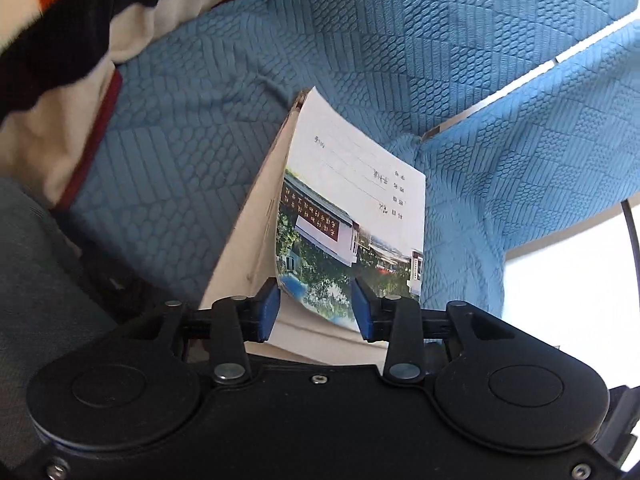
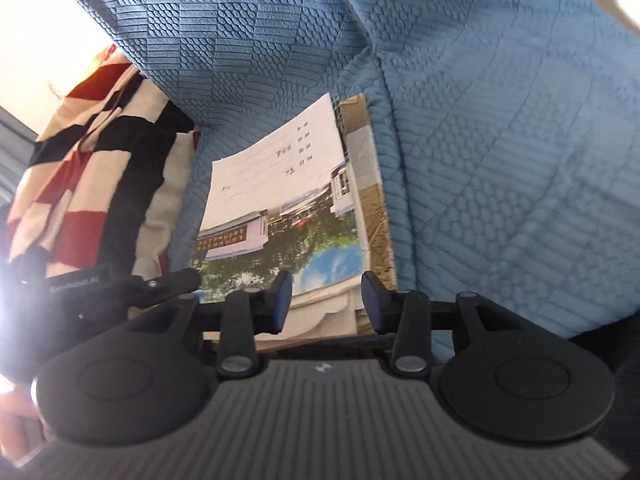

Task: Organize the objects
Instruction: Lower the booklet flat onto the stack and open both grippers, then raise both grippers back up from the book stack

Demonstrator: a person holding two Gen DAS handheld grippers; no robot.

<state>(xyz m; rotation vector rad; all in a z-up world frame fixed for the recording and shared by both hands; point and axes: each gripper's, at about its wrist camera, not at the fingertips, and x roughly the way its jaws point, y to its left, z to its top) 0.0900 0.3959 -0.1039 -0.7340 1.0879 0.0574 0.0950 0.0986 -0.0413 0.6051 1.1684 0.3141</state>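
Item one, blue quilted sofa cover (image 1: 400,40): fills everything ahead of both my grippers, seat and backrest meeting in a crease beyond the books. Item two, striped cushion (image 2: 92,168): orange, black and cream, ahead and to the left of my right gripper, leaning on the backrest. Item three, small stack of books: top one an exercise book (image 1: 356,208) with a school-building photo cover, lying on a brown-edged book (image 2: 372,200) just beneath; near edge sits directly in front of both sets of fingers. Item four, left gripper (image 1: 316,308): jaws partly apart, the cover's curled near edge between the blue pads, not pinched as far as I see. Item five, right gripper (image 2: 326,300): likewise part open, astride the stack's near edge. My judgement: the stack looks set down; I would back both grippers straight off so the curling cover is not dragged askew.
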